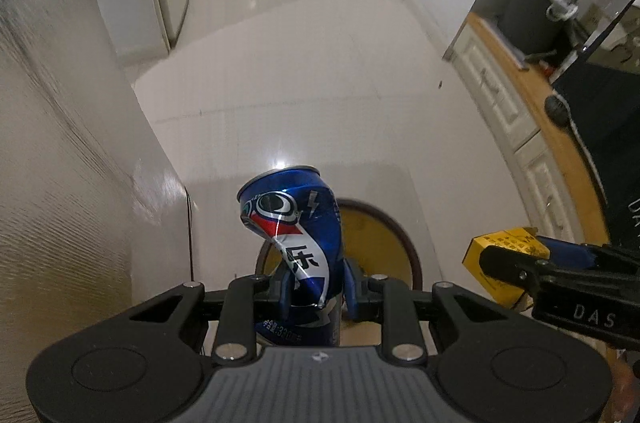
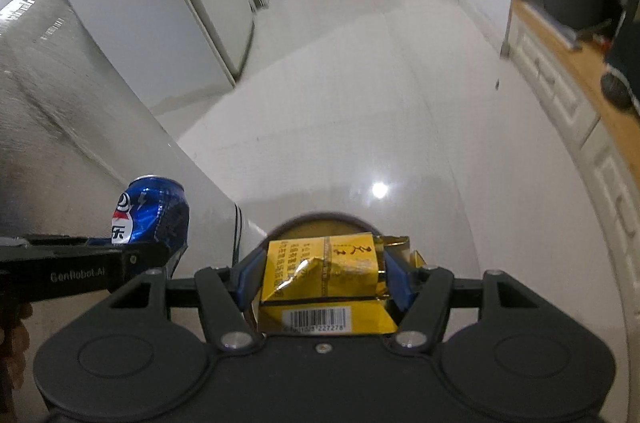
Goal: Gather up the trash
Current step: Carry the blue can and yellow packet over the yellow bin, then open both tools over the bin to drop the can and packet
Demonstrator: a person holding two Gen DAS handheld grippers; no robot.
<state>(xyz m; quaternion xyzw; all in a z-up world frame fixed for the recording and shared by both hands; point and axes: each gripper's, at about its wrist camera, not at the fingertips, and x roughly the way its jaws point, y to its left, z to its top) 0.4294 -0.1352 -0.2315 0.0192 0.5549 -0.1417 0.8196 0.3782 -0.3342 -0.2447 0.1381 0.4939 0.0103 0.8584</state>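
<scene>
Your left gripper pinches the crushed Pepsi can, your right gripper clamps the yellow carton, both above the yellow-lined bin for dropping.

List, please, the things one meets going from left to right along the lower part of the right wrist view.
Left gripper holding the blue can → dark cord hanging down the grey wall → yellow box held in the right gripper, in front of the round bin → white cabinet drawers.
</scene>
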